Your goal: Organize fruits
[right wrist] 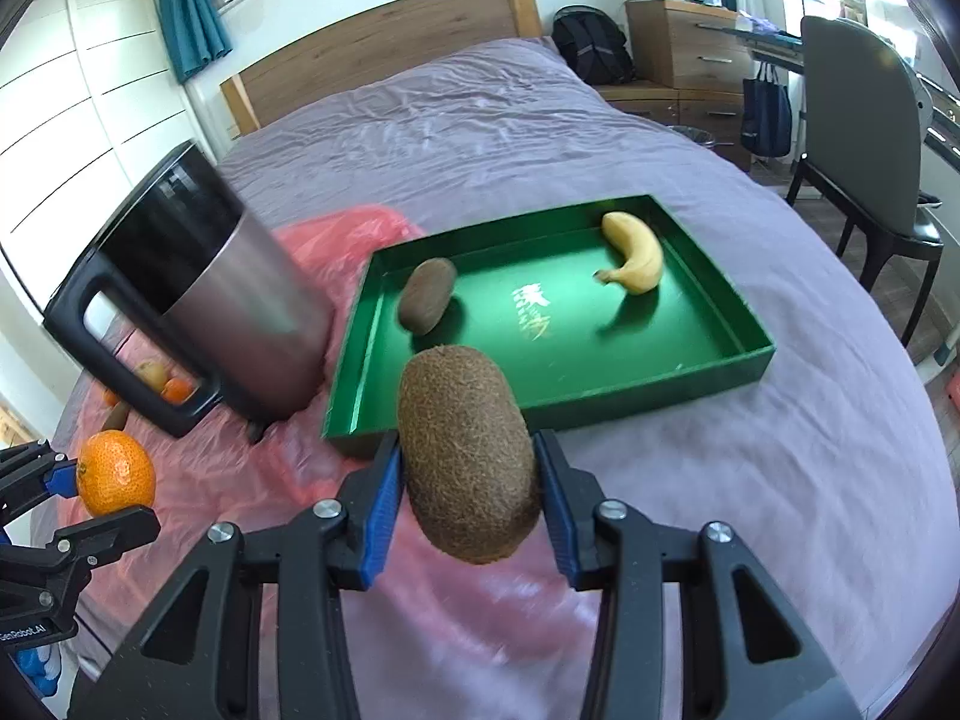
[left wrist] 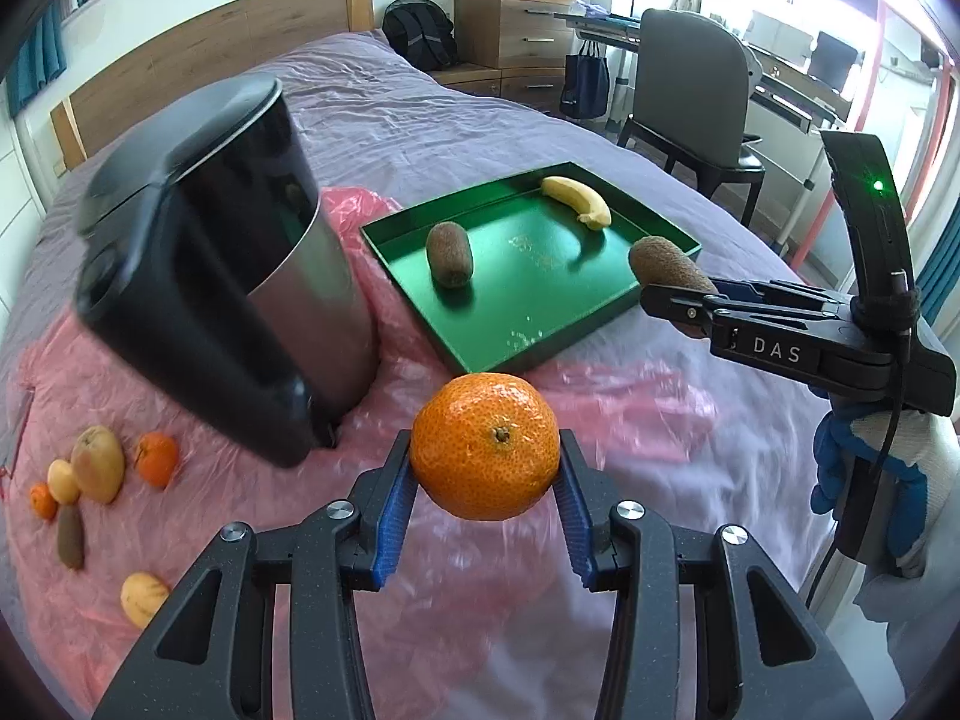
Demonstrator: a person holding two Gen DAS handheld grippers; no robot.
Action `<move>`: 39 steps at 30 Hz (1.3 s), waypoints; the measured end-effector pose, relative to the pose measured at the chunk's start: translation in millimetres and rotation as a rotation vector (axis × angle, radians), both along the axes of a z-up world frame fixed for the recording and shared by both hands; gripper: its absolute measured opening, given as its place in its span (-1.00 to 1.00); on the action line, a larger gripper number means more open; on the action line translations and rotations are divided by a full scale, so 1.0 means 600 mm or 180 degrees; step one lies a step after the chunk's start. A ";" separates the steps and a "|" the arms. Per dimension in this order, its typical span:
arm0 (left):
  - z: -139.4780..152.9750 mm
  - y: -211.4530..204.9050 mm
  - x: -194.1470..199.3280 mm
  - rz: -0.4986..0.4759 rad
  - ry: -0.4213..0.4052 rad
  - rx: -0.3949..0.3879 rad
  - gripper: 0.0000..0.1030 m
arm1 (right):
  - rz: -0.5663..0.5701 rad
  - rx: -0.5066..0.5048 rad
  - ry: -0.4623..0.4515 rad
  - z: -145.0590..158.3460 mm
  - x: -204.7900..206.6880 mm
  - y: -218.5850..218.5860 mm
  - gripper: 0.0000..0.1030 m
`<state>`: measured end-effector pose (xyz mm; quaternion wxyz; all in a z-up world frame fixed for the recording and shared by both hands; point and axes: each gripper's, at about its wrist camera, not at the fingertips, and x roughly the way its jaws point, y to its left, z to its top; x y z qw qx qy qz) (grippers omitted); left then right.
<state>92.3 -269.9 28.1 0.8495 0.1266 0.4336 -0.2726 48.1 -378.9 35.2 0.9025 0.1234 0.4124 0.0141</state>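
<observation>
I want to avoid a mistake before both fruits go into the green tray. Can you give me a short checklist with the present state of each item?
1. Left gripper jaws closed on the mandarin: ok.
2. Right gripper jaws closed on the held kiwi: ok.
3. Free floor in the green tray for two more fruits, between the kiwi in the tray and the banana: ok.
4. Mandarin above the tray: not ok, it hangs over the pink plastic sheet, short of the near wall.
5. Kettle apart from the left gripper's way: cannot tell, it stands close on the left of the tray.
</observation>
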 end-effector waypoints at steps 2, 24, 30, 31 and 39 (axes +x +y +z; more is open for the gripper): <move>-0.005 -0.015 0.022 0.0009 0.0011 -0.0004 -0.25 | -0.0050 -0.0030 -0.0010 -0.001 0.018 -0.019 -0.82; -0.126 -0.133 0.203 0.0300 0.0312 0.0149 -0.25 | -0.0730 -0.0314 0.0296 -0.111 0.204 -0.205 -0.82; -0.154 -0.140 0.209 0.0293 0.0371 0.0178 -0.24 | -0.0719 -0.0384 0.0331 -0.136 0.203 -0.203 -0.80; -0.156 -0.143 0.208 0.0276 0.0350 0.0201 -0.24 | -0.0694 -0.0393 0.0321 -0.136 0.204 -0.201 -0.79; -0.165 -0.158 0.202 0.0202 0.0405 0.0233 -0.23 | -0.0665 -0.0486 0.0356 -0.140 0.203 -0.195 -0.70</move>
